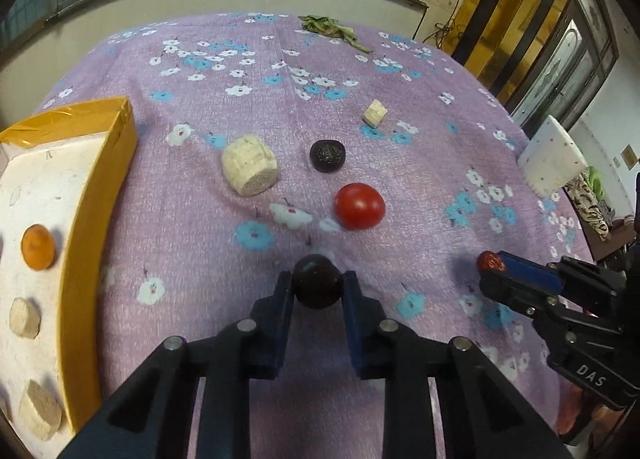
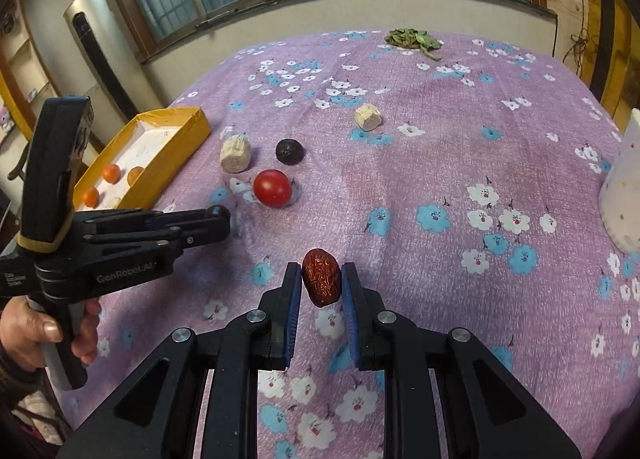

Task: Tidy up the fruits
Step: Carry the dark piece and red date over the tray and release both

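L gripper (image 1: 318,285) clamps smooth round dark plum (image 1: 318,286) just above floral cloth (image 1: 400,119); R gripper (image 2: 321,279) pinches wrinkled red date (image 2: 321,277), both level w/ fingers fwd.

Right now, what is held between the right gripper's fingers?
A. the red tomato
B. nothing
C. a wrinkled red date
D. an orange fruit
C: in the right wrist view the right gripper is shut on the wrinkled red date, while the tomato lies on the cloth.
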The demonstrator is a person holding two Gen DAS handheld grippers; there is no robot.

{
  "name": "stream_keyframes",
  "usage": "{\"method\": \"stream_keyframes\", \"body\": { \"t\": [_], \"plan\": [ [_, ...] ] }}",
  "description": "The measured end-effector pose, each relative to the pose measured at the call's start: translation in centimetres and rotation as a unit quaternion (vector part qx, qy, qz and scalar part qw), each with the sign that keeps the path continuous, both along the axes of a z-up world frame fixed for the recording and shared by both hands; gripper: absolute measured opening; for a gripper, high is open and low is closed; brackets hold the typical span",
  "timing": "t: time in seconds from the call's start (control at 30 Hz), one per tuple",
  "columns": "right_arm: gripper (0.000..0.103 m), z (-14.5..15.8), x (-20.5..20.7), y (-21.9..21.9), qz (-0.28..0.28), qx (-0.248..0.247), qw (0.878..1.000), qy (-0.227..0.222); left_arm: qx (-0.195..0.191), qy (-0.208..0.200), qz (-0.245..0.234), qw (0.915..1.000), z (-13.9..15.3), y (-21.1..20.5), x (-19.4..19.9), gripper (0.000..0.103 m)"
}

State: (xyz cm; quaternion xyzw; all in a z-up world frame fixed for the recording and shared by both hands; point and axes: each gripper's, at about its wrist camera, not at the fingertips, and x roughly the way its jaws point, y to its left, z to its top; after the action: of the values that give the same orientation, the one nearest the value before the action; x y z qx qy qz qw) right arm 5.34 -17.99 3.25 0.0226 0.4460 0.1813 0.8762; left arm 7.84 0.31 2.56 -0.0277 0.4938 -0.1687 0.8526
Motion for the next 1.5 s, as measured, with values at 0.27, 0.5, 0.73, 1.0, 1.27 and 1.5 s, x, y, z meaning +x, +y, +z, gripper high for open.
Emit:
{"method": "stream_keyframes", "body": {
  "t": [0.27, 0.5, 0.73, 1.0, 1.27, 1.5],
  "plan": [
    [0.019, 1.8, -2.3, 2.0, 0.004, -0.02, 0.999, -0.03, -0.02, -0.016, -0.009, 0.9996, 2.1, 1.2, -2.9, 0.027],
    [0.019, 2.8, -3.9, 3.3, -0.004, -0.026, 0.999, -0.039, -0.037, -0.026, -0.004, 0.999, 3.5, 3.8, -4.9, 0.027],
    [0.019, 2.8, -4.4, 6.3, 0.003, -0.027, 0.999, -0.035, -0.046, -0.035, 0.02, 0.9981, 4.5, 7.6, -5.8, 0.027],
    [0.019, 3.3, -2.9, 11.9, 0.033, -0.023, 0.999, -0.034, -0.048, -0.044, 0.051, 0.9966, 4.9, 12.6, -5.7, 0.027],
    [0.019, 4.1, 0.2, 17.9, 0.064, -0.017, 0.997, -0.037, -0.042, -0.047, 0.077, 0.9951, 5.2, 17.8, -4.1, 0.027],
    [0.019, 4.6, 2.4, 23.1, 0.094, -0.027, 0.994, -0.047, -0.03, -0.05, 0.091, 0.9942, 5.5, 21.9, -1.8, 0.027]
  ]
}}
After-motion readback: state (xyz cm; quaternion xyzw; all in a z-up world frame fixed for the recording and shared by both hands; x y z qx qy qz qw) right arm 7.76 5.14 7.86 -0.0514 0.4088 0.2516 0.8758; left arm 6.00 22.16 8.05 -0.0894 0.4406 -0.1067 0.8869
